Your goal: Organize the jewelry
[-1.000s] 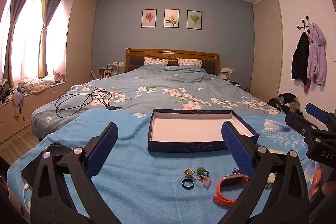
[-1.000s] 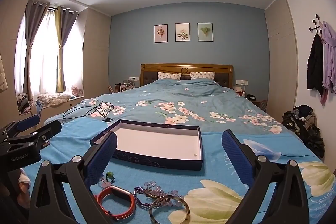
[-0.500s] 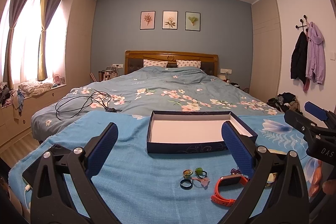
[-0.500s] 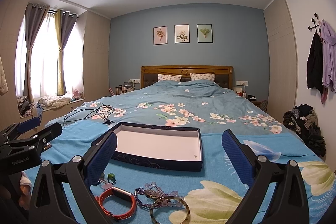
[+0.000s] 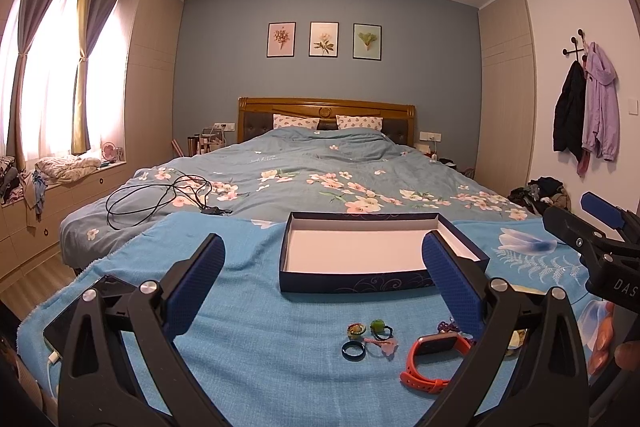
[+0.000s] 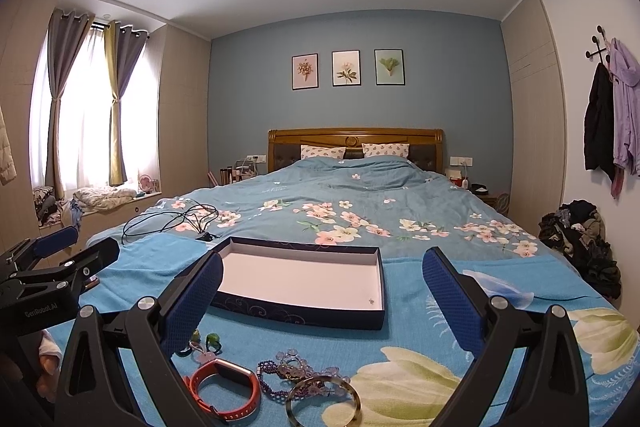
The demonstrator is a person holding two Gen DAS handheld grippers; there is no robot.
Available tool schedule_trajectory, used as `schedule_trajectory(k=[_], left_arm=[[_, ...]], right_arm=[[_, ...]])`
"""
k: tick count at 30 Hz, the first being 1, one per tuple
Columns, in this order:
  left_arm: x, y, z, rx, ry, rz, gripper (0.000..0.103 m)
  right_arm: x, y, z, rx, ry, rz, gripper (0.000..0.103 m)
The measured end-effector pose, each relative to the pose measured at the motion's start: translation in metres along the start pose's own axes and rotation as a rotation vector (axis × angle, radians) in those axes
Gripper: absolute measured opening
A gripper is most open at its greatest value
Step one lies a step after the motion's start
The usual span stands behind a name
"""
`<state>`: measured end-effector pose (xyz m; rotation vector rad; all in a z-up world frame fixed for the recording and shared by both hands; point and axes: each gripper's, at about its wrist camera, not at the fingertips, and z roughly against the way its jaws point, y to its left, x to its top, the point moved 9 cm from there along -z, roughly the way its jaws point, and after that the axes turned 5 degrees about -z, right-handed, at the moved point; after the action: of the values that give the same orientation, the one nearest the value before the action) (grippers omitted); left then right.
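Right wrist view: both claws spread, empty. Orange band [image 6: 224,393] is light, flexible; pinch across its strap.

box [image 6: 304,279] interior: free | blanket [image 5: 248,339] left of rings [image 5: 354,339]: free | phone [image 5: 76,315] blocks left edge

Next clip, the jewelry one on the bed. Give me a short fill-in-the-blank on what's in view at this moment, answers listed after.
1. The navy box on the blue blanket has a ____ interior.
2. Both the left gripper and the right gripper have their jaws ____.
3. The band of the watch near the beaded bracelet is ____ in colour.
4. The wall above the headboard carries ____ framed pictures.

Missing words: white; open; orange; three
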<state>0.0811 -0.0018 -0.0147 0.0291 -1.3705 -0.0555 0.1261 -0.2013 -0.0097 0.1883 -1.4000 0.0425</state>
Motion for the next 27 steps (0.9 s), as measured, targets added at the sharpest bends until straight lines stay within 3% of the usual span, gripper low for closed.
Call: schedule_trajectory(k=[27], left_arm=[[0.0012,-0.0019,0.0027,-0.003,0.002,0.003,0.097]], right_arm=[[-0.0015,0.0007,0.0003,0.008,-0.003,-0.001,0.097]])
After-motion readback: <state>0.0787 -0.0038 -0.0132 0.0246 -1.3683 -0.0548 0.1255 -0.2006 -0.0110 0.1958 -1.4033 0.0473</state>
